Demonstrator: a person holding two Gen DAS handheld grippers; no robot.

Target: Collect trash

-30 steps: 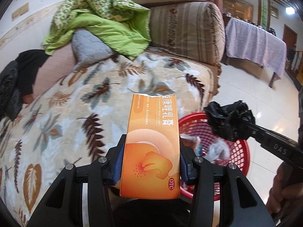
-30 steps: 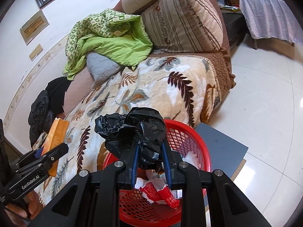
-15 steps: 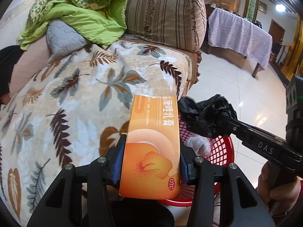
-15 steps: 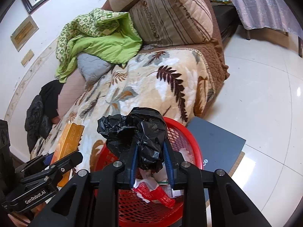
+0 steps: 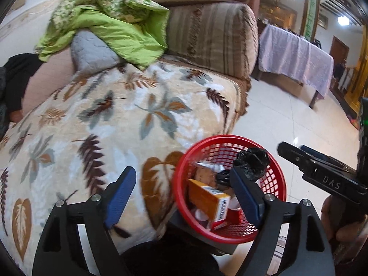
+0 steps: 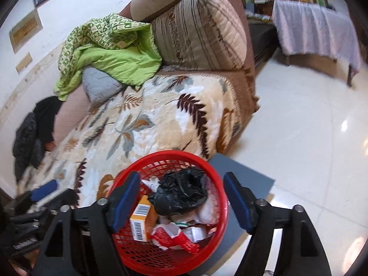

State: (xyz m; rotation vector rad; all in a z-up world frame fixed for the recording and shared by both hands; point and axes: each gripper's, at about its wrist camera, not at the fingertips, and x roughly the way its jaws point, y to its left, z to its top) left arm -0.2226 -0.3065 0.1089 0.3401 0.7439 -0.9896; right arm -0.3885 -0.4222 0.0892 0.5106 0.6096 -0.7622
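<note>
A red mesh basket (image 5: 278, 184) (image 6: 216, 168) stands on a grey board beside the sofa. Inside it lie an orange box (image 5: 208, 199) (image 6: 143, 223), a crumpled black plastic bag (image 5: 251, 161) (image 6: 181, 193) and red and white wrappers. My left gripper (image 5: 184, 195) hangs over the basket's left rim with its jaws opening and nothing between the pads. Above the basket my right gripper (image 6: 181, 200) has its jaws opening too, with the bag lying loose below them. In the left wrist view the right gripper (image 5: 303, 158) reaches in from the right.
The sofa carries a leaf-patterned blanket (image 5: 115, 119) (image 6: 147, 119), a green quilt (image 5: 110, 25), a grey pillow (image 5: 92, 50) and dark clothing (image 6: 34, 126). A table with a lilac cloth (image 5: 296, 55) (image 6: 315, 27) stands on the glossy tiled floor (image 6: 310, 138).
Both grippers have opened. The orange box has dropped from the left one into the basket, and the black bag has dropped from the right one onto the trash there.
</note>
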